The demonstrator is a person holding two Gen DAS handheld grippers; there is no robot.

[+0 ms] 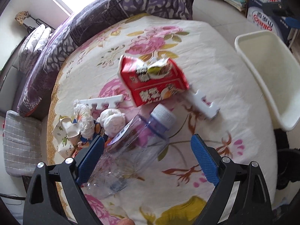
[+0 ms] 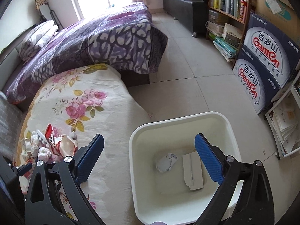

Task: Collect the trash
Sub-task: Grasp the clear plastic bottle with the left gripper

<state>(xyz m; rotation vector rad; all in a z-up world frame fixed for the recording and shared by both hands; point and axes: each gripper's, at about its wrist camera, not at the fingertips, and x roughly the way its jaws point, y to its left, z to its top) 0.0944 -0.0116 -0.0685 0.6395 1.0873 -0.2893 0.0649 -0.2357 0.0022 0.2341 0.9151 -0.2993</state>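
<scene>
The white bin [image 2: 180,123] stands on the tiled floor right beside the flowered cloth [image 2: 112,116]. Two things lie in its bottom: a crumpled paper ball [image 2: 166,162] and a flat folded white piece [image 2: 193,171], near each other but apart. The right gripper [image 2: 149,155] hangs over the bin with its jaws spread wide and nothing between them.

The left gripper [image 1: 148,153] is spread wide too, above the cloth [image 1: 215,60]. A clear plastic bottle [image 1: 131,150] with a white cap lies tilted between its blue pads [image 1: 204,159], close against the left one; it is blurred, and I cannot tell whether it touches either pad. Just beyond the bottle lie a torn red carton [image 1: 153,80], two white foam combs [image 1: 103,102], a wad of tissue [image 1: 112,121] and crushed paper cups [image 1: 65,135]. The bin [image 1: 268,78] sits off to the right.
</scene>
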